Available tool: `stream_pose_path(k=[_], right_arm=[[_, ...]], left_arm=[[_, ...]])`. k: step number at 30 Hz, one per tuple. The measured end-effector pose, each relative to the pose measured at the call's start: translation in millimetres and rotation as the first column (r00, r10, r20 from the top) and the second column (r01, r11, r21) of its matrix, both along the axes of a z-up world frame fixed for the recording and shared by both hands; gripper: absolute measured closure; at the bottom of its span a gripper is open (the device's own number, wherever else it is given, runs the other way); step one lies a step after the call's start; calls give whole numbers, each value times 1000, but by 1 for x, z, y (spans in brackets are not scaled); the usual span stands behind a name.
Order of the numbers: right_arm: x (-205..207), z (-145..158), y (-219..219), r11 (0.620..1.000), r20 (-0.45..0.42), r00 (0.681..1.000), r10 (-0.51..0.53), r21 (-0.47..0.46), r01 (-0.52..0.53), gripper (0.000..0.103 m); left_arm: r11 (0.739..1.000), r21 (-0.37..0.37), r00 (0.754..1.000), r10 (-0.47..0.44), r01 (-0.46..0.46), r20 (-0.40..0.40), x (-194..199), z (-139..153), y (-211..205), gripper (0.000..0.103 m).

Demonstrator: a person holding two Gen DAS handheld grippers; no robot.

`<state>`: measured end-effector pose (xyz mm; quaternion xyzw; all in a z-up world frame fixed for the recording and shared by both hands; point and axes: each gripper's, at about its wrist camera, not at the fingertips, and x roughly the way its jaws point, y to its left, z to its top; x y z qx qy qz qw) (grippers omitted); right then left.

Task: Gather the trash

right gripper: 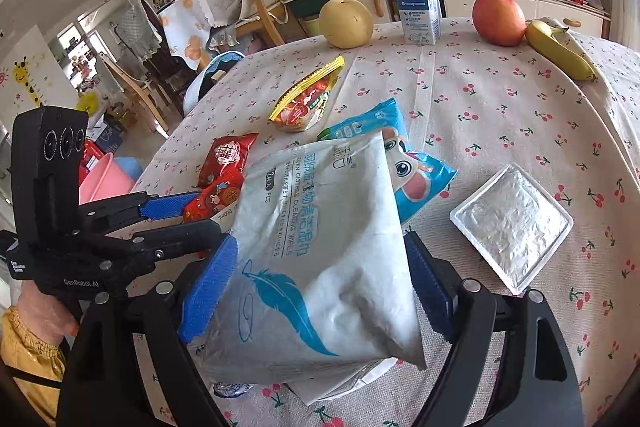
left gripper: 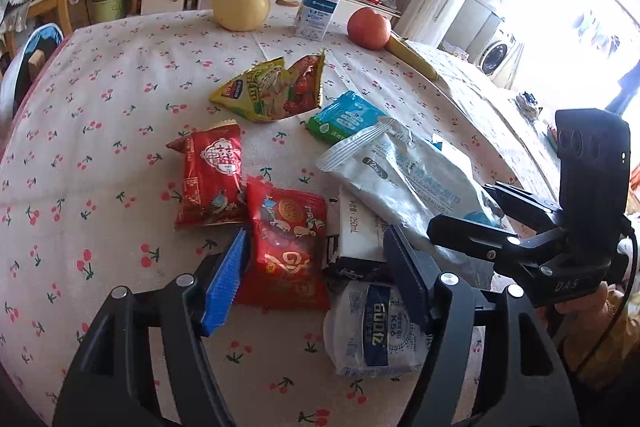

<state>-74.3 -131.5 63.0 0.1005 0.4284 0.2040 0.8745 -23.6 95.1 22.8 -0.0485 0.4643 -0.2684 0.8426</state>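
My right gripper is shut on a large white wipes pack with a blue feather print; the pack also shows in the left wrist view, tilted up above the table. My left gripper is open around a red snack wrapper lying on the cherry-print tablecloth. Around it lie another red wrapper, a yellow-red wrapper, a blue-green wrapper, a flattened 250 mL carton and a white-blue round pack.
A yellow pear, a milk bottle, an apple and a banana stand at the table's far edge. A white foil-lidded tray lies to the right of my right gripper. Chairs and shelves stand beyond the table.
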Motion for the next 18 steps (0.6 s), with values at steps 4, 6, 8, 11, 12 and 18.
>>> stream_pose_path(k=[4,6,8,11,12,18], right_arm=[[0,1,-2,1000,4,1000,4,3,-4,20],[-1,2,-1,1000,8,1000,7,1,-8,19],[0,2,-1,1000,9,1000,5,-8,-5,15],[1,0,-2,1000,2,1000,3,-5,-3,14],[1,-1,-3,1000,2,1000,4,-4,-4,14],[1,0,-6,1000,8,1000,-6,-7,6,14]], left_arm=[[999,-19,999,46,-46,-24,4,-1,11,33],[999,-14,999,50,-50,-19,2,-1,12,33],[999,26,999,31,-31,17,-2,3,8,29],[996,89,1000,-4,2,24,-7,1,6,21],[992,122,1000,-22,21,9,-9,-3,4,21],[981,190,998,-50,41,45,-11,-7,-11,21]])
